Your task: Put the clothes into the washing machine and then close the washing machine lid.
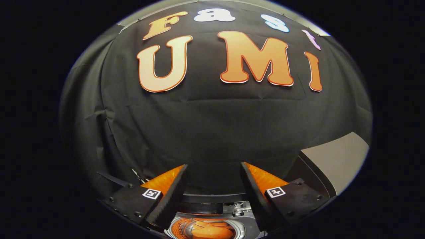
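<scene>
Gripper [212, 181] held spread apart, nothing between its fingers, poised above the washing machine [212, 212] and facing the booth's black cloth wall [212, 126]. Below and between the fingertips lies the round drum opening [206, 229], in which an orange mass, probably the clothes [212, 230], appears to rest already; its exact shape cannot be made out. To the right, beyond the right finger, a grey panel [335, 159] stands raised and tilted, most likely the open lid. By this reading the loading looks done and closing the lid is the step in hand: the gripper should swing right, meet the lid near its free edge, and push it down evenly. The raised lid stands just beside the right finger, so clearance on that side is tight; no cloth should overhang the rim.
</scene>
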The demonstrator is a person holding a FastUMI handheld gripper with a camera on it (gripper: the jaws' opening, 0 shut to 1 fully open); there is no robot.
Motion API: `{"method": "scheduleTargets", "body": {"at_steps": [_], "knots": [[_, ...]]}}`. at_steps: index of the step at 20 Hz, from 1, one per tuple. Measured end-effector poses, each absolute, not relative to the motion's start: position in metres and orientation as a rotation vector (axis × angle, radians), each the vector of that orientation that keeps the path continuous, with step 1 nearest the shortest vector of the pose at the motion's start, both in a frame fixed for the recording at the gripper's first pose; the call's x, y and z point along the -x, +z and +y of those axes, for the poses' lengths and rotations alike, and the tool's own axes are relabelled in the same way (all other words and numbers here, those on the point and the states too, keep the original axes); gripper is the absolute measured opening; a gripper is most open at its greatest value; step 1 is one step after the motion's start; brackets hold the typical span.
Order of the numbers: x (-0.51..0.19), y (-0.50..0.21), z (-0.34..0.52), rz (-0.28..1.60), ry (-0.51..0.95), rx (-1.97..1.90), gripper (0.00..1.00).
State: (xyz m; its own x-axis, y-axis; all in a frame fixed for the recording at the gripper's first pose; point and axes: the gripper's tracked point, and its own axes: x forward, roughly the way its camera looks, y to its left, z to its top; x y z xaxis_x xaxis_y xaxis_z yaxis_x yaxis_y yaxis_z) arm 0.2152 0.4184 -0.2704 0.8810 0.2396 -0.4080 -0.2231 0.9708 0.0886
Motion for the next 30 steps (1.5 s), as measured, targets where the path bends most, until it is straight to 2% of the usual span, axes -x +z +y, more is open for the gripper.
{"method": "scheduleTargets", "body": {"at_steps": [24, 30], "knots": [[-0.113, -0.299, 0.399, 0.405, 0.218, -0.016, 0.99], [-0.093, -0.351, 0.386, 0.509, 0.185, -0.018, 0.99]]}}
